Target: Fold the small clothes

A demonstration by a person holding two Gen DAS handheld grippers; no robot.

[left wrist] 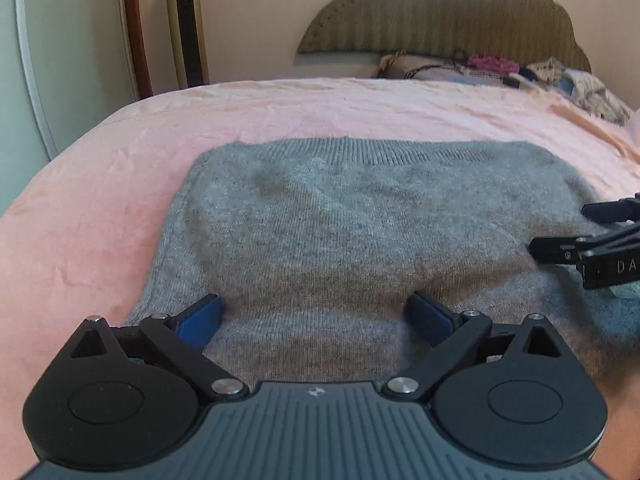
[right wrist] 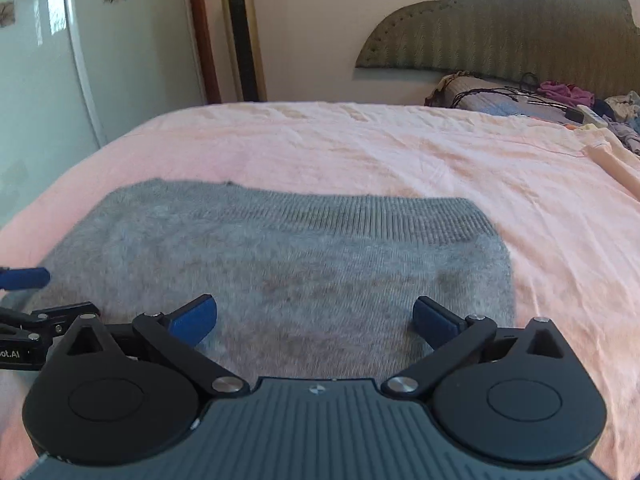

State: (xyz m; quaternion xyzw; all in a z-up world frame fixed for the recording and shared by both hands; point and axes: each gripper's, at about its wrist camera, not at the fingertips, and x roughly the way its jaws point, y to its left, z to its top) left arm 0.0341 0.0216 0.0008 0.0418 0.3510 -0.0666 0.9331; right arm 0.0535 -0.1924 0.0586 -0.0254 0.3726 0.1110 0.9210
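We see a grey sweater (left wrist: 360, 232) lying flat on the pink bed (left wrist: 100, 208). Our left gripper (left wrist: 314, 322) and right gripper (right wrist: 314, 320) hang over it, both released and empty.

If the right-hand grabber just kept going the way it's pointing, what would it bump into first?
Most likely the grey knitted garment spread on the pink bedsheet. The right gripper tilts down over it with jaws wide open and nothing between them. How far above the fabric it is, I cannot tell.

Both wrist cameras ride side by side, close above the grey sweater (left wrist: 360, 232), tilted downward toward the headboard (right wrist: 520, 28); each glimpses the other's tongs at its edge.
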